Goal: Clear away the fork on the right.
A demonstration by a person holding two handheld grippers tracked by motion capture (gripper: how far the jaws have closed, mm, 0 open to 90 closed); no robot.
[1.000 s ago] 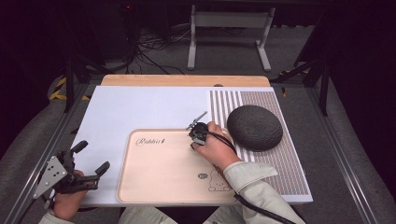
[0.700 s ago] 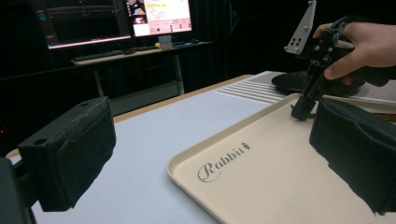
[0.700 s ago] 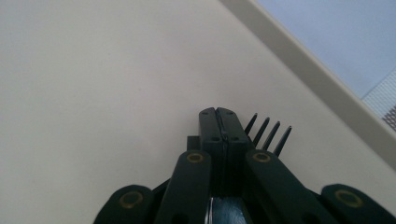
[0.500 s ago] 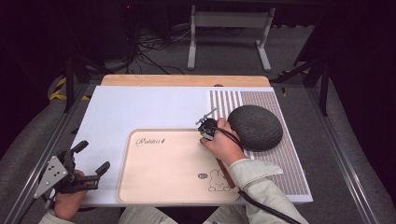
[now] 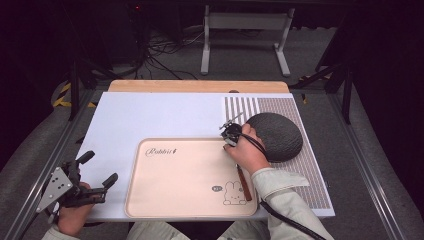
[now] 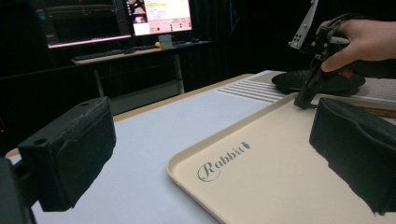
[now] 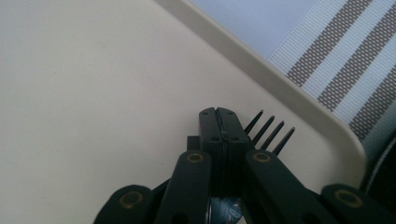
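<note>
Writing: the beige tray [image 5: 185, 175] is carrying the script word "Rabbit" [image 6: 219, 163] near its 10 o'clock corner and a small rabbit drawing [image 5: 232, 192] at its 5 o'clock corner.
Tray: a smooth, rounded-corner rectangle, lying on a white mat [image 5: 150, 115] on the table [image 5: 200, 86].
Tray contents: a dark fork [image 7: 271, 133] with a brown handle [image 5: 244, 182] is lying along the tray's 3 o'clock side, tines toward the 1 o'clock corner.
Striped mat: a woven grey-and-white placemat [image 5: 310, 175] is sitting at 3 o'clock, with a round dark textured pad [image 5: 280, 136] resting on it.
Right gripper [image 7: 219, 116]: jaws are clenched together beside the fork's tines; whether they are pinching the fork, I cannot tell.
Left gripper [image 5: 97, 170]: jaws are spread apart with nothing between them, hovering at 8 o'clock.
</note>
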